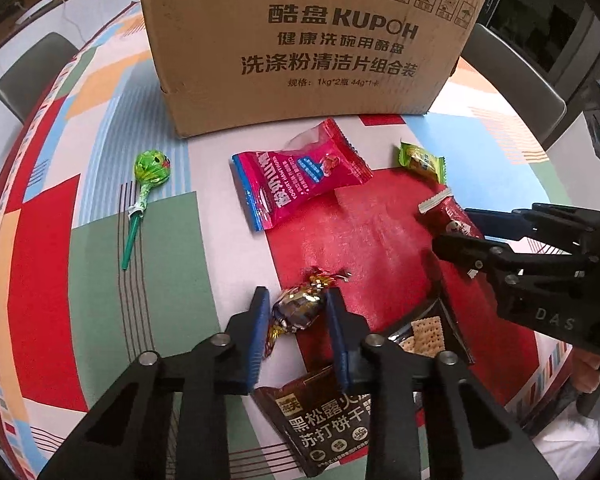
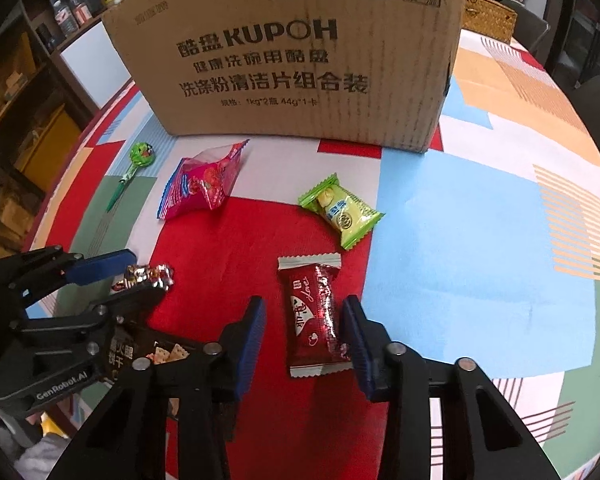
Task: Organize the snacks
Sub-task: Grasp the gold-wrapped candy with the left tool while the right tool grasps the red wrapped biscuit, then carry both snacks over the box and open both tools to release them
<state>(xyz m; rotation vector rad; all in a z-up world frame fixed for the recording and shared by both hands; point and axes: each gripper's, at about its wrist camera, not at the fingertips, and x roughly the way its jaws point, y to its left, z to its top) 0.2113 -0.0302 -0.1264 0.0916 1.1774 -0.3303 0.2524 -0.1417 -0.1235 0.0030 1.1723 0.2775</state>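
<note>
My left gripper has its jaws around a foil-wrapped candy on the table, both pads close against it. My right gripper is open around a dark red wrapped bar that lies flat on the table; it also shows in the left wrist view. A pink snack bag, a green wrapped snack, a green lollipop and a dark cracker packet lie on the table. A cardboard box stands behind them.
The table has a colourful patterned cloth. Grey chairs stand at the far side. A woven basket sits behind the box at the right. Shelves stand at the left.
</note>
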